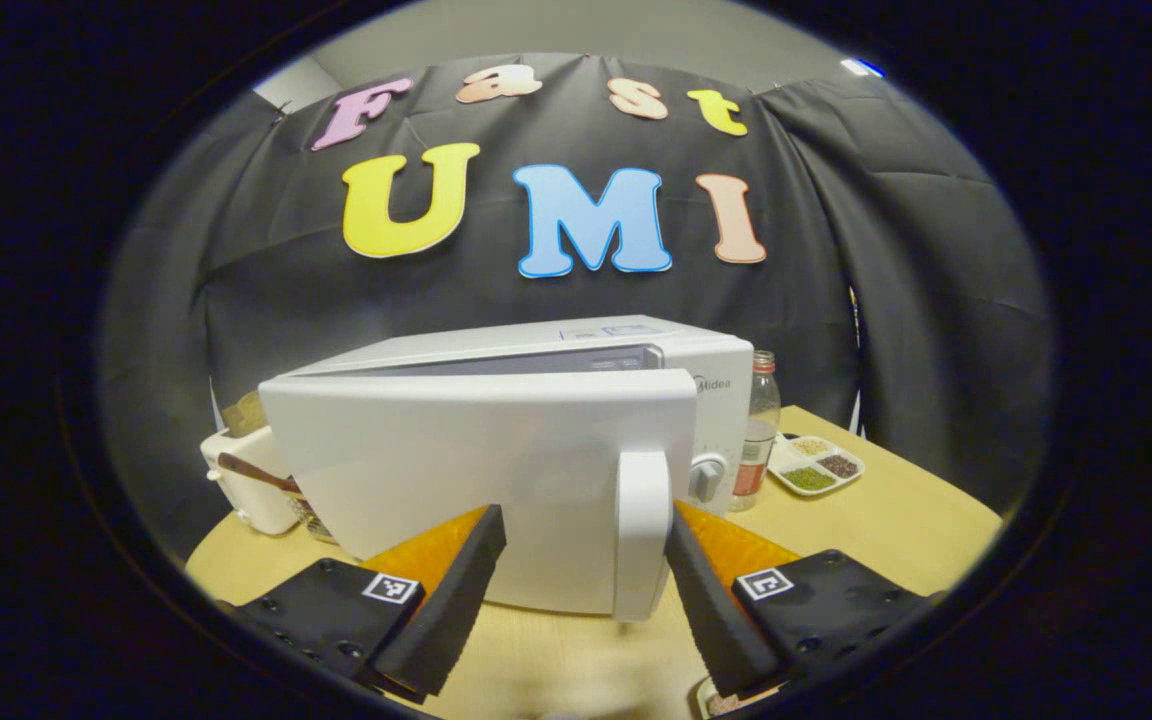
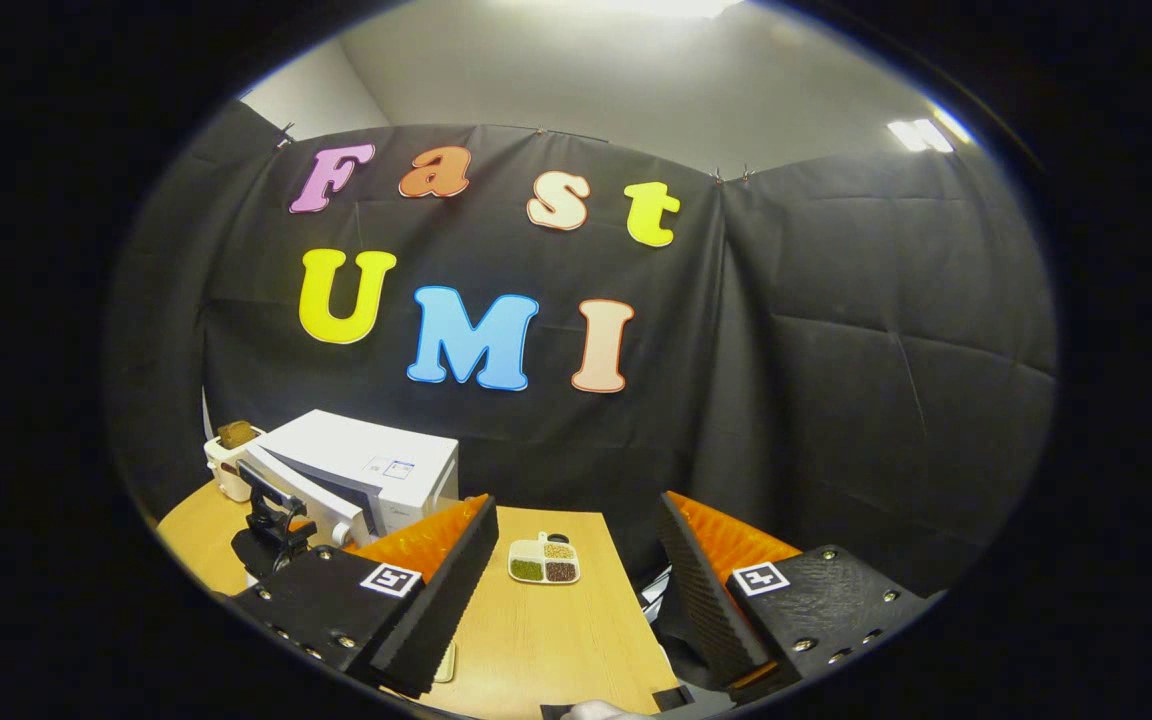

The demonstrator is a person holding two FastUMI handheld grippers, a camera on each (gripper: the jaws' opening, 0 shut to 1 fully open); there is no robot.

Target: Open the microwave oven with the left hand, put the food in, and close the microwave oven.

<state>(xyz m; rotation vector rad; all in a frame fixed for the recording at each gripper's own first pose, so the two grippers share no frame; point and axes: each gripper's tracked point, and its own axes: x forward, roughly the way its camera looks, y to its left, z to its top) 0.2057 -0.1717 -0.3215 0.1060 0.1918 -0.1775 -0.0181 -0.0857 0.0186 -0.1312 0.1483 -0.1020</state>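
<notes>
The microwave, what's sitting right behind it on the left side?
A white toaster with a slice of bread in its slot peeks out behind the microwave. The partly open door covers the rest.

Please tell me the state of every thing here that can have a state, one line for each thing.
microwave door: partly open, swung out from the body
door handle: between the left tongs' fingers, not gripped
left tongs: open
right tongs: open, holding nothing
bottle: upright, cap on, beside the microwave
divided dish: flat on the table, compartments filled
toaster: upright, behind the door
</notes>
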